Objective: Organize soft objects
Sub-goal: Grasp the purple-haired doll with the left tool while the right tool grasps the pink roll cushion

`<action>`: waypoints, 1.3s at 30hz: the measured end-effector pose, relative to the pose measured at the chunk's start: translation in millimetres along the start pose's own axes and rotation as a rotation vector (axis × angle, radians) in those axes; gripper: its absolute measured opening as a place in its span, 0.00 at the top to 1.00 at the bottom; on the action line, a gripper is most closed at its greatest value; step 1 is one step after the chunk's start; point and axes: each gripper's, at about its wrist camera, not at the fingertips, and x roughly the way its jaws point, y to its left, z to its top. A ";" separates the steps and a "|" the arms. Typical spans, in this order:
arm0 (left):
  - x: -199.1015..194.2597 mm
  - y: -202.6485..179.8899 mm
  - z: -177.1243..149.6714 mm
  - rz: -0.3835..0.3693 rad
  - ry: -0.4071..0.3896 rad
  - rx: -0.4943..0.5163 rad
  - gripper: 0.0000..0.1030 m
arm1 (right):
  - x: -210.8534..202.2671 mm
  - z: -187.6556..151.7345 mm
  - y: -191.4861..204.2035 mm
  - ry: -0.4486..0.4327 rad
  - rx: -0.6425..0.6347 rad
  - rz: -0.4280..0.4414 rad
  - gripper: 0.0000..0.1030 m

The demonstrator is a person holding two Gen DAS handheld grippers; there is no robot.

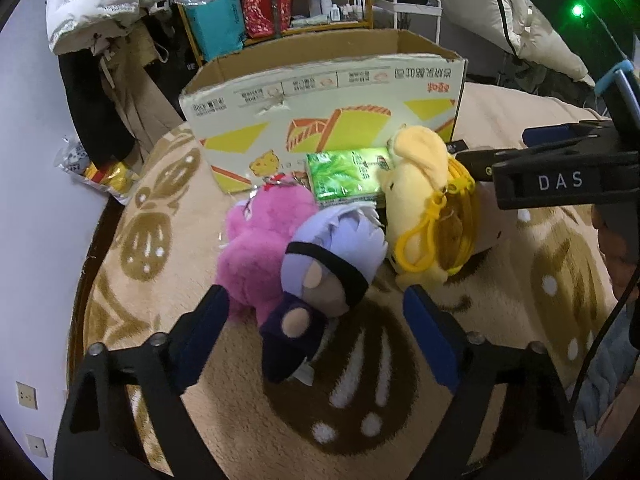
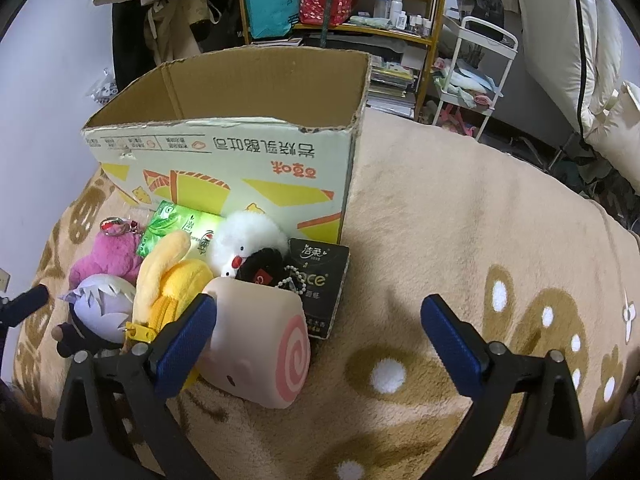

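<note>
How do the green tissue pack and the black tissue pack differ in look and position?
The green tissue pack is glossy with a leaf print; the black tissue pack is dark with pale lettering. The green one sits behind the yellow plush, the black one right of the pink roll toy. Both lie before the cardboard box.

dim indoor light, soft shadows, strong fisheye warping, dark vignetted corners.

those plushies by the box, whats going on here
A person with a gripper in each hand is sorting soft toys heaped on a blanket in front of an open cardboard box. The left gripper is open around the purple-haired doll, not clamped. The right gripper is open too, one finger beside the pink swirl roll plush. The pink plush, yellow plush and green tissue pack lie outside the box.
</note>
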 end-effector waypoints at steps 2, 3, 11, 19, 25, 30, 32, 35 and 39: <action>2.4 1.2 0.2 -0.041 0.021 -0.007 0.39 | 1.6 -0.4 1.4 0.004 -0.001 0.003 0.00; 4.2 3.5 -0.1 -0.068 0.032 -0.014 0.44 | 1.6 -0.6 1.1 0.006 -0.001 0.004 0.00; 7.4 11.0 0.7 -0.100 0.043 -0.039 0.59 | 3.7 -3.3 -0.9 0.020 -0.003 0.015 0.00; 11.3 12.9 0.4 -0.101 0.058 -0.042 0.58 | 6.5 -6.3 1.3 0.047 -0.018 0.027 0.01; 15.7 9.9 -1.4 -0.079 0.069 -0.020 0.58 | 9.7 -8.6 2.5 0.070 -0.025 0.036 0.01; 18.1 9.3 -2.3 -0.066 0.082 -0.016 0.58 | 11.9 -10.4 2.7 0.091 -0.019 0.054 0.05; 22.2 8.9 -3.3 -0.051 0.106 -0.013 0.58 | 13.4 -10.9 1.9 0.106 -0.013 0.076 0.12; 26.6 6.3 -6.1 -0.020 0.122 0.006 0.58 | 18.2 -12.9 0.6 0.146 0.022 0.093 0.12; 24.3 4.2 -6.8 -0.010 0.118 0.013 0.59 | 21.4 -14.4 -1.3 0.171 0.049 0.120 0.20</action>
